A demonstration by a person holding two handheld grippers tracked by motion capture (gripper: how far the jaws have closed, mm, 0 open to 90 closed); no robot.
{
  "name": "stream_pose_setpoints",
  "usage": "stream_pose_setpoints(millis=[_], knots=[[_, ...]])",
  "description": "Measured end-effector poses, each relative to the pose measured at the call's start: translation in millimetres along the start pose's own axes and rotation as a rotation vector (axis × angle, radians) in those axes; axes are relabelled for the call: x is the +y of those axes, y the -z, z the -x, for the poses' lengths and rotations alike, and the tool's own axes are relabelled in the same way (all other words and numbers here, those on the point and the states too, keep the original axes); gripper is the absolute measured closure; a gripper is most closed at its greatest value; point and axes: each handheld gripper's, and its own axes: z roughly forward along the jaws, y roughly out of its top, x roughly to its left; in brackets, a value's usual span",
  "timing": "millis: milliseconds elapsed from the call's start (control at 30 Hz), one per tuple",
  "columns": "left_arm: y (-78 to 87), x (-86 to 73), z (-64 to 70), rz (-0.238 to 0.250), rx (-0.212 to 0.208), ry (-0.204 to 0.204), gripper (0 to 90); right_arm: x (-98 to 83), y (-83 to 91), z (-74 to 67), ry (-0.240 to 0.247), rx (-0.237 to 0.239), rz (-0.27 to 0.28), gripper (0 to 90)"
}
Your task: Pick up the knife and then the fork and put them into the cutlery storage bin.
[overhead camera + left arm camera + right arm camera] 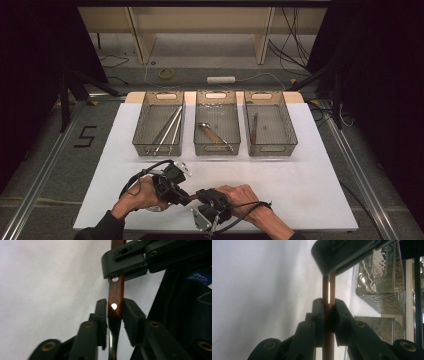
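Note:
A utensil with a riveted brown wooden handle (116, 293) and a metal shank hangs between both grippers near the front of the white board (300, 170). My right gripper (328, 307) is shut on the handle (328, 290), its pads pressed to both sides. My left gripper (115, 307) has its pads close on either side of the handle's riveted end, not clamping it. In the high view the left gripper (186, 195) and the right gripper (198, 196) point at each other, tips almost touching. The utensil's working end is hidden under the left hand.
Three see-through bins stand in a row at the back of the board: the left bin (142, 127) holds long metal tongs, the middle bin (200, 142) a wooden-handled spoon, the right bin (287, 125) a small dark utensil. Open board lies between bins and hands.

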Motion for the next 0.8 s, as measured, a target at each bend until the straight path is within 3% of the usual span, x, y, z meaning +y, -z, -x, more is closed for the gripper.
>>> stream_pose_setpoints(millis=[300,400,467,533,633,800], knots=[[20.0,-3.9,-4.3,0.074,0.062,0.009,53.2,-2.7,1.5,1.8,0.006,-0.015,0.005,81.9],[28.9,-5.3,-6.6,0.11,0.093,0.032,45.1,-4.5,3.1,3.3,0.007,-0.019,0.008,81.8],[33.9,-6.7,-8.8,0.135,0.109,0.051,39.8,-5.7,4.7,3.1,-0.017,-0.019,-0.004,81.8],[38.3,-8.2,-12.0,0.175,0.137,0.083,33.9,-8.6,5.6,5.7,-0.006,-0.028,-0.005,81.8],[45.0,-11.6,-17.3,0.256,0.161,0.109,29.3,-14.6,7.8,6.9,-0.033,-0.036,-0.016,81.8],[54.4,-18.6,-25.2,0.344,0.22,0.153,25.3,-25.7,13.9,10.8,-0.06,-0.052,-0.037,81.7]])
